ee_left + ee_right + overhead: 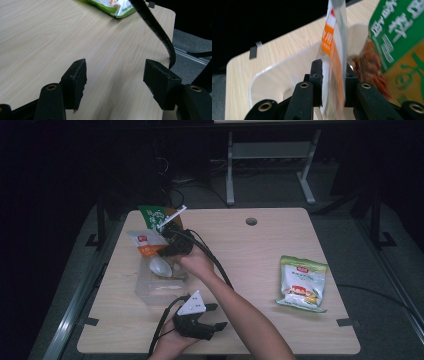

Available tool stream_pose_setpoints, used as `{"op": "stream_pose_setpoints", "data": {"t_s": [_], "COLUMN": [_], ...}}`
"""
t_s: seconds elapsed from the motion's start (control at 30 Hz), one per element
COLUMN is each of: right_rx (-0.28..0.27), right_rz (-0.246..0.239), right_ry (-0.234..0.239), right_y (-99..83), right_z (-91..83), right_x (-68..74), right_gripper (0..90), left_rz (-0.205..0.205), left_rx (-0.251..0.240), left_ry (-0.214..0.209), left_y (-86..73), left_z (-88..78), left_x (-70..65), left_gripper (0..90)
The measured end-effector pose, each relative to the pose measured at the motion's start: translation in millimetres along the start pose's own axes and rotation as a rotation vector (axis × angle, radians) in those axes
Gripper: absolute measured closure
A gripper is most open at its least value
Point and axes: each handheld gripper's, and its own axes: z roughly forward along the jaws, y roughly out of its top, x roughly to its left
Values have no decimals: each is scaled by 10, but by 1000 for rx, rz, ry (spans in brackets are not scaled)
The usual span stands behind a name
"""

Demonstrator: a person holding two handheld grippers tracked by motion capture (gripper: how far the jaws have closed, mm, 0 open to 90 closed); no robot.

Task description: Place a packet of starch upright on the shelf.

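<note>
Orange-and-white sachet (334,62) is sitting between the jaws of the right claw (333,82), over the clear plastic container (159,287) on the left side of the desk (250,265). Jaws are close around it, but they look like they're barely pinching it; there's a sliver of gap on one side. A green packet (397,37) is right beside it, and a white spoon (160,266) lies in the container. Left claw (113,82) is down at the near edge, jaws spread wide with nothing in them, just bare wood underneath. Another green snack bag (302,283) lies well apart on the right.
</note>
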Motion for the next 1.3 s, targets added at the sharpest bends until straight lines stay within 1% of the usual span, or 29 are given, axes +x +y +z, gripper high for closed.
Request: {"op": "stream_pose_setpoints", "data": {"t_s": [0.07,0.1,0.13,0.2,0.23,0.27,0.33,0.37,0.43,0.47,0.53,0.57,0.6,0.73,0.8,0.83,0.87,0.9,0.93,0.97,1.0,1.07,1.1,1.13,1.17,1.2,1.23,1.3], "right_rx": [28,41,53,80,90,94,101,102,95,97,105,114,118,142,137,126,128,152,197,219,242,264,267,264,255,244,242,245], "right_rz": [-6,-8,-22,-30,-27,-30,-30,-22,-34,-34,-37,-33,-41,-29,-34,-34,-28,-33,-46,-48,-51,-50,-44,-44,-36,-21,-2,-1], "right_ry": [-12,-10,-7,-11,-10,-15,-5,5,1,5,-5,-3,-1,0,-17,-13,-17,-27,-30,-29,-27,-20,-11,-9,0,18,30,28], "right_y": [-25,-41,-65,-118,-149,-179,-232,-256,-270,-267,-261,-261,-268,-288,-277,-275,-275,-282,-304,-326,-367,-427,-465,-483,-496,-498,-493,-472], "right_z": [-52,-73,-86,-119,-132,-143,-150,-149,-144,-142,-134,-124,-104,-33,-38,-58,-64,-56,-29,-8,20,62,89,101,103,106,102,102], "right_x": [-12,-22,-41,-39,-41,-50,-71,-76,-78,-70,-56,-51,-58,-43,-43,-55,-61,-67,-82,-90,-95,-106,-117,-120,-127,-147,-149,-133], "right_gripper": [749,746,747,779,797,811,875,888,895,897,899,899,899,898,882,842,830,812,776,768,763,779,811,868,882,896,897,898], "left_rz": [-1,0,1,3,3,3,4,4,16,14,14,15,15,13,12,9,10,12,14,18,14,19,21,22,22,17,21,21], "left_rx": [2,2,3,4,3,3,3,3,11,12,11,11,10,1,0,-1,-2,-1,2,2,0,5,7,11,11,6,6,6], "left_ry": [0,0,-1,1,1,1,1,1,1,1,1,1,1,3,3,2,1,2,1,2,2,1,1,0,0,0,0,0], "left_y": [-1,-1,0,0,1,1,-1,-1,1,1,0,0,1,3,2,3,4,5,6,8,9,9,10,10,9,8,10,13], "left_z": [8,10,12,14,16,17,22,25,22,23,24,24,21,15,9,9,9,9,10,11,13,13,13,13,15,20,21,22], "left_x": [-5,-7,-7,-6,-6,-6,-9,-9,-4,-6,-5,-4,-5,-7,-6,-6,-4,-2,-1,0,-4,-1,0,0,-2,-6,-4,-3], "left_gripper": [346,347,347,347,346,347,347,347,347,347,347,347,347,347,347,347,347,347,347,347,347,347,347,347,347,347,347,347]}}
